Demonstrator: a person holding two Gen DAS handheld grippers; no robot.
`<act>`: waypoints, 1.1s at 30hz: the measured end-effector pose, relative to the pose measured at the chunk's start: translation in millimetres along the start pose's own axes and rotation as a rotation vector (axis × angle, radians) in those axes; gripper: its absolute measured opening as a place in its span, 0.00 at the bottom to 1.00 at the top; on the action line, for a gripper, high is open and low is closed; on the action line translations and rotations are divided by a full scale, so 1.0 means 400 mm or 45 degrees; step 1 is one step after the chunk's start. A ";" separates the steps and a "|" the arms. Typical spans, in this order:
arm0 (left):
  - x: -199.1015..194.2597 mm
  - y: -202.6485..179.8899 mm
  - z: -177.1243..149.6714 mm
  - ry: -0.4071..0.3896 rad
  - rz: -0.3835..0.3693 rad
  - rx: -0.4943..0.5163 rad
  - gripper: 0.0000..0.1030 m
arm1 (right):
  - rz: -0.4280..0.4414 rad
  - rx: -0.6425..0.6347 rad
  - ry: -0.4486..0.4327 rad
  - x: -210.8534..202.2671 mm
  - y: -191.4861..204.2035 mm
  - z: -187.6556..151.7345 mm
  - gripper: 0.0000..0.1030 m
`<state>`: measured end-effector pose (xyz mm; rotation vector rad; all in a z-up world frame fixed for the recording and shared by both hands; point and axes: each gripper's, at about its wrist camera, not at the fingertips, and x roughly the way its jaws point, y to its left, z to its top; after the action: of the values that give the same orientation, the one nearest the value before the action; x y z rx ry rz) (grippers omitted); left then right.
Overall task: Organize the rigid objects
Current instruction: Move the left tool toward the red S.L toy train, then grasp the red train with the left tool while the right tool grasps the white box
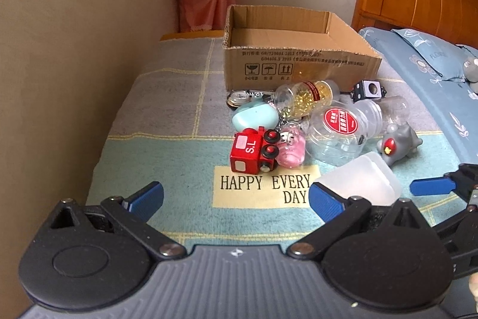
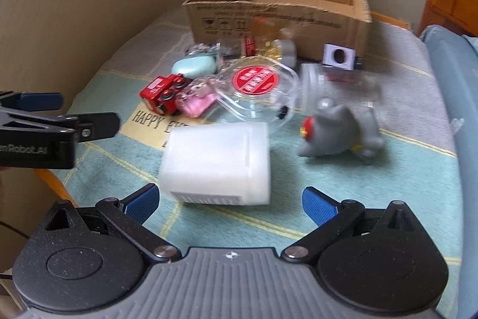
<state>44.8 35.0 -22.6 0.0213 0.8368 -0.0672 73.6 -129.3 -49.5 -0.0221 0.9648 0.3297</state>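
Clutter crowds the desk (image 1: 167,109): red toy train (image 1: 254,153) at ten o'clock of the white tub (image 2: 216,163), clear jar (image 2: 257,91) at twelve. Right gripper (image 2: 230,201), jaws wide, may nudge neighbours; left gripper (image 1: 236,198) equally wide, empty.

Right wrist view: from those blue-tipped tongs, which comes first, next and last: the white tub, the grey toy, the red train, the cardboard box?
From the right tongs, nearest first:
1. White tub, lying straight ahead, just beyond the tips.
2. Grey toy, farther back on the right.
3. Red train, back on the left, a little beyond the toy.
4. Cardboard box, at the far end, behind the whole pile.
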 end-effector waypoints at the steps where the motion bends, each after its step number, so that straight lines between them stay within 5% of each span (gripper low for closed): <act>1: 0.008 0.004 0.002 0.002 -0.007 0.002 0.99 | 0.003 -0.010 0.007 0.008 0.005 0.005 1.00; 14: 0.143 0.037 0.041 0.047 -0.072 0.060 0.99 | -0.113 -0.183 0.088 0.117 0.065 0.031 1.00; 33: 0.230 0.071 0.041 0.056 -0.053 0.183 0.99 | -0.070 -0.249 0.052 0.119 0.058 0.023 1.00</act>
<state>120.4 57.9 -80.2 0.1413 0.8753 -0.1668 99.2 -93.1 -79.9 -0.2341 0.9678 0.3732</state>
